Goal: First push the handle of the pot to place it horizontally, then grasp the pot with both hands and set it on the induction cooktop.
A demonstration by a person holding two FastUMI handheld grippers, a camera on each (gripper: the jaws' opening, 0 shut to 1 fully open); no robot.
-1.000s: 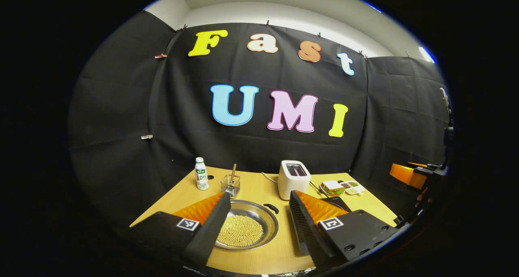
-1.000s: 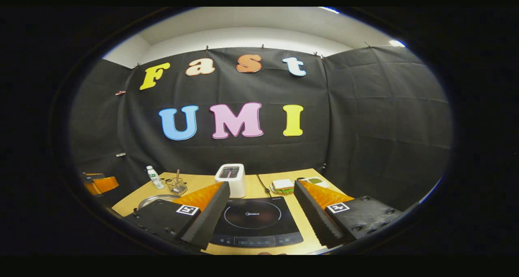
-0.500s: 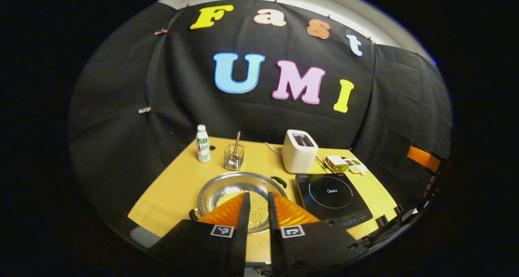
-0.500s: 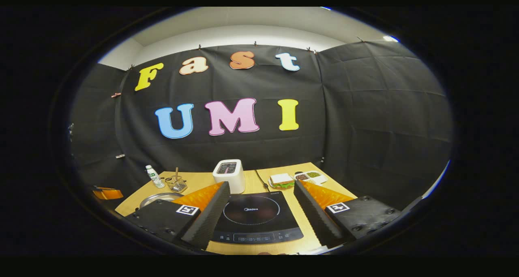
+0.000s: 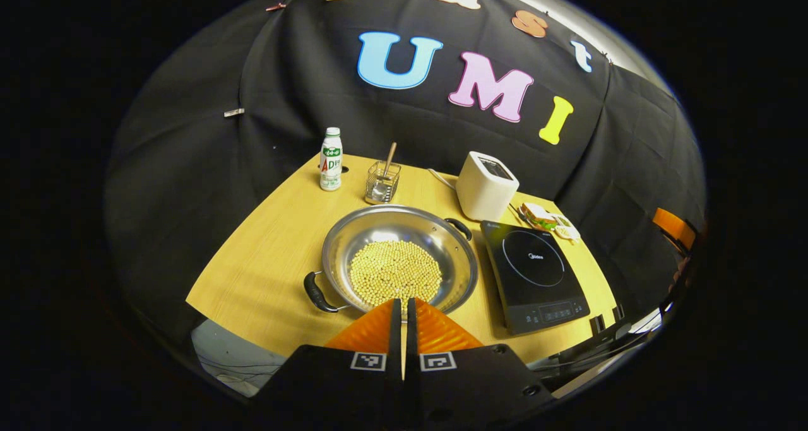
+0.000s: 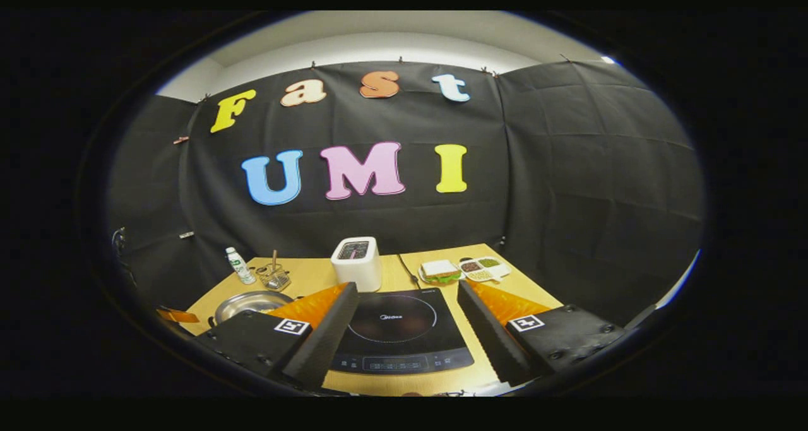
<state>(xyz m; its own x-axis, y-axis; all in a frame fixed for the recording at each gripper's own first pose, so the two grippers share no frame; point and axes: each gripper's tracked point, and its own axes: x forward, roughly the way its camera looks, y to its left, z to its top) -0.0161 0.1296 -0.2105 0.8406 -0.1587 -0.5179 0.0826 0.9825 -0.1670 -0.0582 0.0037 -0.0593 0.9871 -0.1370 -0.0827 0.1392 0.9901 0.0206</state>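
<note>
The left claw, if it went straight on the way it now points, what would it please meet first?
Probably the near rim of the pot: the shut left claw aims at it and the beans just beyond. How high the claw rides is unclear, so it might pass over the rim.

Pot (image 5: 399, 260) on table (image 5: 265, 273) left of induction cooktop (image 5: 536, 273), toaster (image 5: 485, 186) behind them

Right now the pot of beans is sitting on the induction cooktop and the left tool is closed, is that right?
Not quite. The pot of beans sits on the wooden table, left of the induction cooktop, not on it. The left gripper view shows this. The left tool is closed, as you said.
</note>
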